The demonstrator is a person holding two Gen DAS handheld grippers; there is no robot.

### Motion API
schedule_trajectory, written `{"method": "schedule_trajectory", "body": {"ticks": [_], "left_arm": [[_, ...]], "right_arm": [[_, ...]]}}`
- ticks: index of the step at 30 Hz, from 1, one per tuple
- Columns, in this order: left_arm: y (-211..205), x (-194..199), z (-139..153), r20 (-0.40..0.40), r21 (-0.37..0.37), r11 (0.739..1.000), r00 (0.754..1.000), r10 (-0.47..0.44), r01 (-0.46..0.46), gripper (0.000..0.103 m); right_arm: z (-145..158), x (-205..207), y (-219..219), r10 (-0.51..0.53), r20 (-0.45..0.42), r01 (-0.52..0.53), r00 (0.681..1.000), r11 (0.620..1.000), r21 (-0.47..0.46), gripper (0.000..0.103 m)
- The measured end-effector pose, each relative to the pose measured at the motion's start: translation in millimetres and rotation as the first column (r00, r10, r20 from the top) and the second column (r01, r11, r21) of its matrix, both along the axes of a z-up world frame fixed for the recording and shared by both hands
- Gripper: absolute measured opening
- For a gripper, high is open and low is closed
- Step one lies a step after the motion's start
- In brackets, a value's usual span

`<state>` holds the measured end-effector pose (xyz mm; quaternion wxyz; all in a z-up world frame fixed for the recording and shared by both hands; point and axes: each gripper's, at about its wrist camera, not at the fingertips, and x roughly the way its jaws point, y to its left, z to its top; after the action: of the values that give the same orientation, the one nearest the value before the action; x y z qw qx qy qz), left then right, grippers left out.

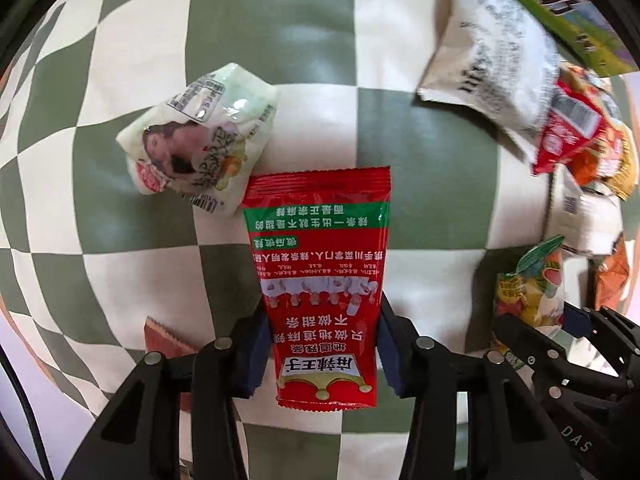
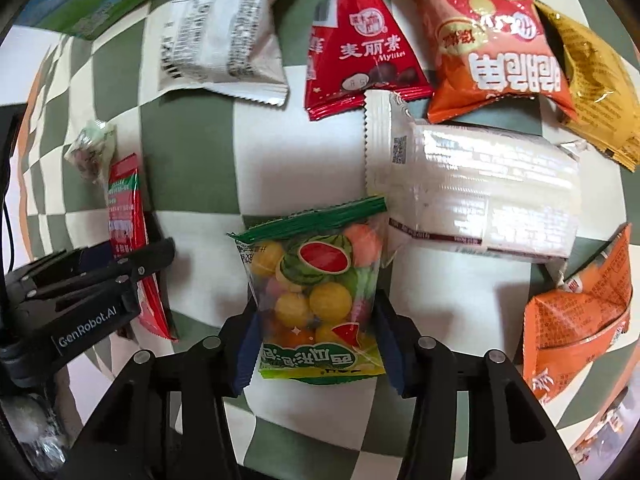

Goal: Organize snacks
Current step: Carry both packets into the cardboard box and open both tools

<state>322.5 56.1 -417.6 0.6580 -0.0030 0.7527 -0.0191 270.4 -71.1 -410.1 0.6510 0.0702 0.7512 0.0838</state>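
Over a soft green-and-cream checkered cloth (image 1: 280, 40), a long glossy white wrapper (image 2: 476, 196) with a serrated end lies just beside the right gripper's load. The left gripper (image 1: 322, 344) has its 2 padded jaws clamped on a flat, rectangular red spicy-strip packet (image 1: 320, 272) with crimped foil ends. The right gripper (image 2: 316, 340) pinches a clear crinkly bag of round gum balls (image 2: 316, 288), green-sealed on top. A puffy pale-green pouch (image 1: 196, 132) rests beside the red packet.
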Motion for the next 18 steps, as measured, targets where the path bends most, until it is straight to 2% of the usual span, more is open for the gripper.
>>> {"method": "schedule_trajectory", "body": {"ticks": [4, 10, 13, 16, 18], "left_arm": [[-4, -5, 34, 0.038, -0.050, 0.999, 0.999, -0.013, 0.015, 0.043], [-12, 5, 116, 0.161, -0.139, 0.990, 0.987, -0.014, 0.036, 0.043], [-18, 29, 171, 0.264, -0.173, 0.983, 0.964, -0.015, 0.063, 0.043], [-18, 60, 208, 0.348, -0.174, 0.981, 0.937, -0.025, 0.091, 0.043], [-14, 84, 219, 0.382, -0.152, 0.983, 0.923, -0.042, 0.107, 0.043]], "right_arm": [[26, -7, -4, -0.006, 0.022, 0.005, 1.000, 0.998, 0.056, 0.053], [89, 5, -24, -0.060, 0.108, 0.043, 0.992, 0.986, 0.159, 0.053], [127, 25, -37, -0.101, 0.172, 0.065, 0.980, 0.977, 0.204, 0.053], [165, 59, -51, -0.142, 0.241, 0.082, 0.960, 0.966, 0.245, 0.053], [186, 88, -57, -0.161, 0.292, 0.085, 0.943, 0.963, 0.256, 0.053]]}}
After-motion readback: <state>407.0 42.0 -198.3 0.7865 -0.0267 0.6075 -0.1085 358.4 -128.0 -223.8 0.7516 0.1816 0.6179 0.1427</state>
